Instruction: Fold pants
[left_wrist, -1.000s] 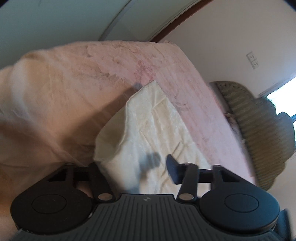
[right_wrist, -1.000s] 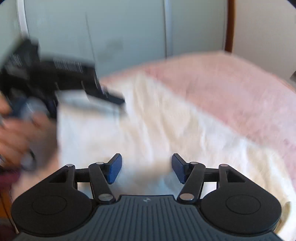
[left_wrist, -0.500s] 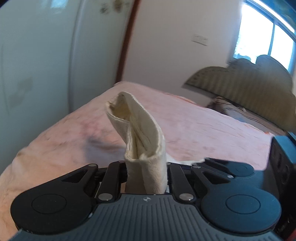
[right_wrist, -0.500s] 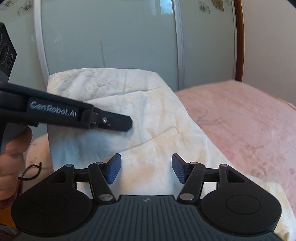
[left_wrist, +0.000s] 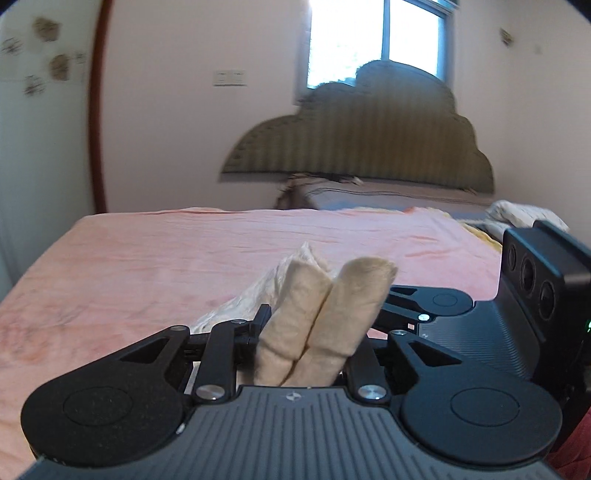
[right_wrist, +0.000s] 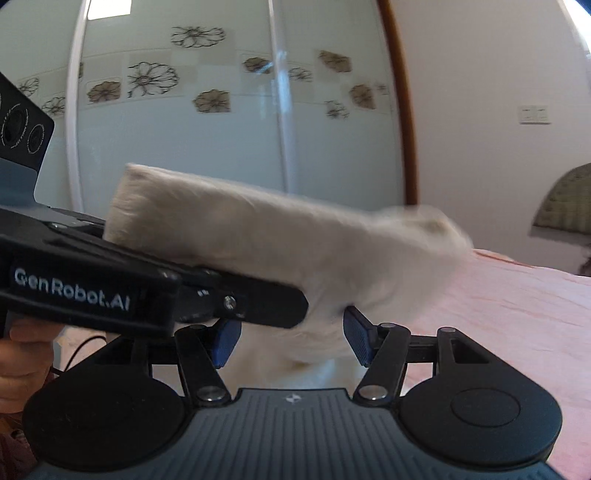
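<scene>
Holding a thick bunch of the cream pants (left_wrist: 317, 314) between its narrowed jaws, the left claw (left_wrist: 306, 332) carries the cloth up off the pink bed (left_wrist: 166, 258); the jaws have just been easing a little wider on that wad, yet the pads are pressed against both folded rolls. The right claw (right_wrist: 291, 343) stands about half open, its blue pads (right_wrist: 225, 341) apart from the cloth, with part of the pants hanging just ahead of and between them, nothing gripped.

As for progress, I judge the folding to be in its middle stretch: the cloth is already doubled into layers in the left claw's grip, but it is in the air, not laid flat, so the fold is not yet set down and smoothed, and any further fold is left to do.

The left wrist view shows the two rolled edges squeezed in the grip, a little more cloth trailing down to the bed, the headboard (left_wrist: 362, 147) and the window (left_wrist: 373, 33) behind, and the right tool alongside. It does not show how far the lifted cloth spreads. The right wrist view does: a broad, blurred band of pants reaching out past the left claw's finger, in front of the flowered wardrobe doors (right_wrist: 184, 110), with a hand (right_wrist: 22, 354) on the left tool's grip.
</scene>
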